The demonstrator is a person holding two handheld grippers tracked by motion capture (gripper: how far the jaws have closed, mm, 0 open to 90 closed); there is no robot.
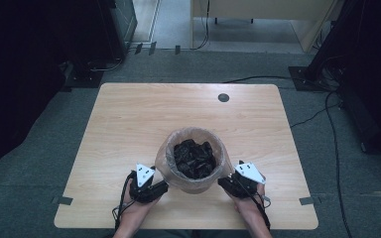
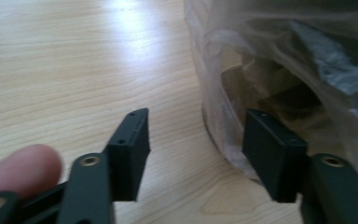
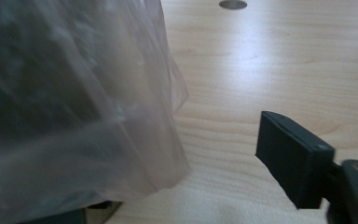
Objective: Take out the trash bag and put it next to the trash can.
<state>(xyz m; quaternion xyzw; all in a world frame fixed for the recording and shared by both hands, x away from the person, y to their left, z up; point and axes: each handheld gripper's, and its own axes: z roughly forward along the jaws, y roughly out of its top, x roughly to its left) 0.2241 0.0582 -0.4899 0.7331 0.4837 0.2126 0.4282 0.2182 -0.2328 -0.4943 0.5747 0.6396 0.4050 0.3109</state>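
A round bin [image 1: 193, 158] lined with a translucent plastic bag stands near the front middle of the wooden table [image 1: 129, 114]. It is full of crumpled black material [image 1: 194, 157]. My left gripper [image 1: 161, 188] sits at the bin's lower left side. Its jaws are open in the left gripper view [image 2: 200, 149], the right one against the foot of the bag [image 2: 279, 60]. My right gripper [image 1: 225, 182] is at the bin's lower right side. Loose bag plastic [image 3: 74, 107] hangs over its left jaw, and its right fingertip [image 3: 293, 158] stands apart from the plastic.
A dark round cable hole [image 1: 223, 97] lies in the tabletop at the back, and shows as cable hole [image 3: 233, 4] in the right gripper view. Black cables [image 1: 335, 148] run over the grey floor to the right. Dark equipment stands at both sides. The table's front edge is just behind my hands.
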